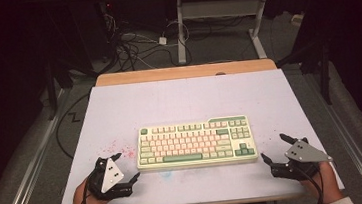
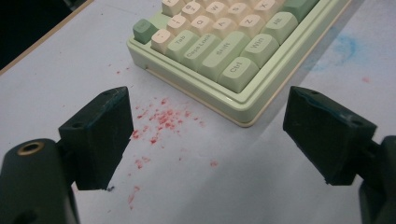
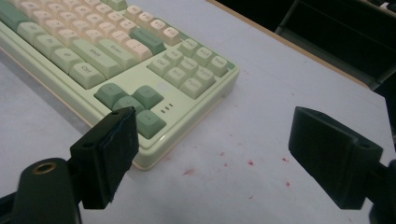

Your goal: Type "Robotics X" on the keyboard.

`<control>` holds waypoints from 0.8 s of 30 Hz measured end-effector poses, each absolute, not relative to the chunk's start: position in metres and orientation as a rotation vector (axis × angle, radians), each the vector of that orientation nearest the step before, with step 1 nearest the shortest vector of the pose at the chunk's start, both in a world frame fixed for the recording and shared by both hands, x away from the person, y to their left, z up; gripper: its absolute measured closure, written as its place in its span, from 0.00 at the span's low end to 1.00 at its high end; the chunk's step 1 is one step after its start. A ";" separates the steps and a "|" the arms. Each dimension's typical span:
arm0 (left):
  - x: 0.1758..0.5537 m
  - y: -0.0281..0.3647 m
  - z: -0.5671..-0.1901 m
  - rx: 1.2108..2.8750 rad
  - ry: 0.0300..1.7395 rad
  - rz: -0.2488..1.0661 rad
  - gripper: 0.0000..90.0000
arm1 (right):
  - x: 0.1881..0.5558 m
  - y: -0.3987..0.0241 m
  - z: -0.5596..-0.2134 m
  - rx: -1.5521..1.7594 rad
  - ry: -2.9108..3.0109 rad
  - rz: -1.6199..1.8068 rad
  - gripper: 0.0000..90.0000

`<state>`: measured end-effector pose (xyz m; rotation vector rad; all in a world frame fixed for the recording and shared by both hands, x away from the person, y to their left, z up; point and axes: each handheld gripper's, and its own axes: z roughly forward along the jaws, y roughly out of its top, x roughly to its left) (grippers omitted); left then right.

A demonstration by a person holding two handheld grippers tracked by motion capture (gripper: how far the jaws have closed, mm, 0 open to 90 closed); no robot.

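The keyboard at frame centre has a glossy pale-green plastic case and matt cream and green plastic keycaps. The desk is covered by a matt, smooth white sheet, stained with red specks and a faint blue smear; bare wood shows along its far edge. The fingers are matt black plastic with scuffed edges. A grey metal plate tops the right gripper.

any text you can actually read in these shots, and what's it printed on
All readable text is on keycaps of the keyboard:
"Tab"
"Caps Lock"
"Shift"
"Ctrl"
"Win"
"Alt"
Letters "Q", "W", "A", "Z", "X" in the left gripper view.
"Shift" and "Ctrl" in the right gripper view.
The other keys are too blurred. Both grippers bear no text.
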<state>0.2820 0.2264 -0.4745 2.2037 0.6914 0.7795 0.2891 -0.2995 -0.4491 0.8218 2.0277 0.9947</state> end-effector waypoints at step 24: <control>0.284 0.224 -0.477 2.223 0.676 0.768 0.17 | 0.286 -0.296 -0.448 0.808 2.030 0.997 0.19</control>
